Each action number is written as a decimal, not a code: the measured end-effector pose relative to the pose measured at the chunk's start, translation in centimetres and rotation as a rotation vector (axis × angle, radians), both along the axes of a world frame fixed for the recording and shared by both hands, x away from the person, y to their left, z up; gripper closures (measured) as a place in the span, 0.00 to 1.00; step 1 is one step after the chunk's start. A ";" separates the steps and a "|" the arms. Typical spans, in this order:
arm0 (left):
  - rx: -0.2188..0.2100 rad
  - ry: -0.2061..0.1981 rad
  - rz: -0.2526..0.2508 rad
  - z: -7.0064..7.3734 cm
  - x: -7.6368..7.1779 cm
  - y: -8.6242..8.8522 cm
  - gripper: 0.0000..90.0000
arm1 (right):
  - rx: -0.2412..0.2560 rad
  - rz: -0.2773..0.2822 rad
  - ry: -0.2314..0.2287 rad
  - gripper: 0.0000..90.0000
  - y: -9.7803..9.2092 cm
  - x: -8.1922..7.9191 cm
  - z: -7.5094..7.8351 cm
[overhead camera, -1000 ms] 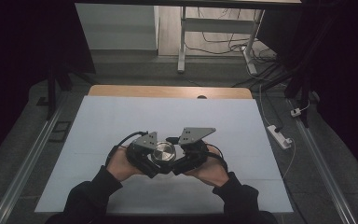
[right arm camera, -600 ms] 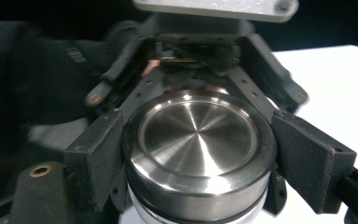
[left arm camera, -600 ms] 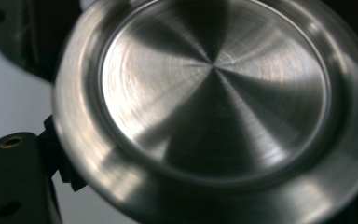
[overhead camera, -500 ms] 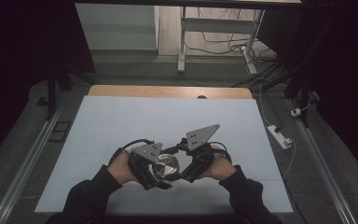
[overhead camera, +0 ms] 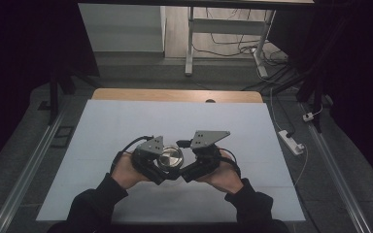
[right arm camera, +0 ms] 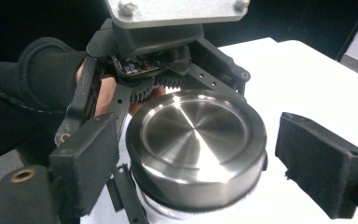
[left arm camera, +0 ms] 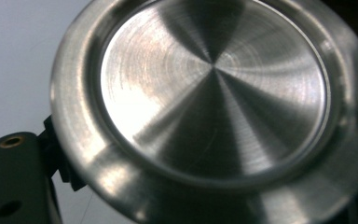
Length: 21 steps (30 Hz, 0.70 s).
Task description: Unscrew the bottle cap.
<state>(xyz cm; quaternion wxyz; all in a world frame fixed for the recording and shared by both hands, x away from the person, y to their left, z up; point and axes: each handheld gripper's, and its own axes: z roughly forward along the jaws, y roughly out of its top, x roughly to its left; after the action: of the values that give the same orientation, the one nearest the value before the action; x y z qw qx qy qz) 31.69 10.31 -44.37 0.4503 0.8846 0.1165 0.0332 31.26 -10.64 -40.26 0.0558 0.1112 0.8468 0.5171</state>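
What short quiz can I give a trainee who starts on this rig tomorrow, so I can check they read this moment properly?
1. True or false: the right claw is clamped on the steel tin.
2. The tin's top is: A) brushed metal, B) red plastic, C) clear glass.
3. Fill in: the table's cover is ___.
Key: 1 false, there is a gap beside one pad; 2 A; 3 white.

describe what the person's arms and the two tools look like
Both arms wear dark sleeves. The left tool and right tool are black frames, each topped with a grey three-cornered plate and trailing a black cable. The right tool's pads are black blocks with brass-coloured screw inserts.
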 end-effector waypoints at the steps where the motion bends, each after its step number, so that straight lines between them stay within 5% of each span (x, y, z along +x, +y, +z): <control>1: 0.000 0.002 -0.006 0.0 0.0 0.0 0.16 | -0.006 -0.005 -0.004 0.16 0.2 -0.1 -0.1; 8: 0.020 0.010 -0.099 -0.2 -0.2 -0.4 0.16 | -0.027 0.063 0.003 0.22 0.3 0.0 -0.7; 11: 0.008 0.018 -0.171 -0.3 -0.4 -0.5 0.16 | -0.032 0.170 0.029 0.22 -0.1 0.1 -0.7; 13: 0.003 0.018 -0.203 -0.3 -0.6 -0.6 0.16 | -0.032 0.188 0.034 0.22 -0.2 0.2 -0.7; 14: -0.007 0.017 -0.233 -0.3 -0.7 -0.6 0.16 | -0.010 0.261 0.048 0.22 -0.4 0.4 -0.8; 18: -0.023 0.011 -0.330 -0.2 -1.2 -1.0 0.16 | 0.024 0.368 0.060 0.22 -0.8 0.6 -1.0; 21: -0.029 0.007 -0.329 -0.1 -1.5 -1.2 0.16 | 0.080 0.442 0.085 0.22 -1.2 0.9 -1.5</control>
<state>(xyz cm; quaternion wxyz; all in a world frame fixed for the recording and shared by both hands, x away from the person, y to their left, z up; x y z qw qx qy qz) 30.22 9.13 -44.50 0.4618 0.8854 -0.0280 -0.0457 32.14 -11.83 -41.72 -0.0989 -0.0532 0.8312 0.5446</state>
